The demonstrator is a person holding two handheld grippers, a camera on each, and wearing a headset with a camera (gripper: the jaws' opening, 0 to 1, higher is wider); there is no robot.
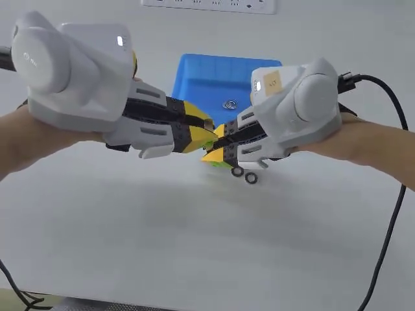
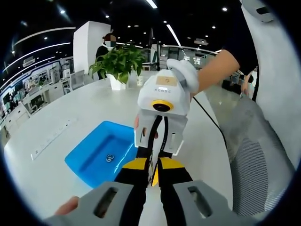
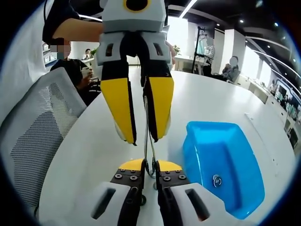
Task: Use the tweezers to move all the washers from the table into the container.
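Above the white table my two grippers meet tip to tip in the head view, the left gripper (image 1: pixel 211 133) coming from the left and the right gripper (image 1: pixel 214 153) from the right. Thin metal tweezers (image 3: pixel 148 141) run between them. My right gripper (image 3: pixel 150 170) is shut on one end, and the left gripper (image 3: pixel 143 136) pinches the tweezers further along. Two dark washers (image 1: pixel 237 171) (image 1: pixel 251 178) lie on the table just below the right gripper. Behind the tips stands the blue container (image 1: pixel 194 71), holding one metal washer (image 1: pixel 230 103) (image 3: pixel 217 180) (image 2: pixel 110 157).
A black cable (image 1: pixel 389 214) hangs from the right gripper down to the table's front edge. A white power strip (image 1: pixel 207 5) lies at the far edge. A grey mesh chair (image 3: pixel 33 136) stands beside the table, and a potted plant (image 2: pixel 120 61) sits further along it.
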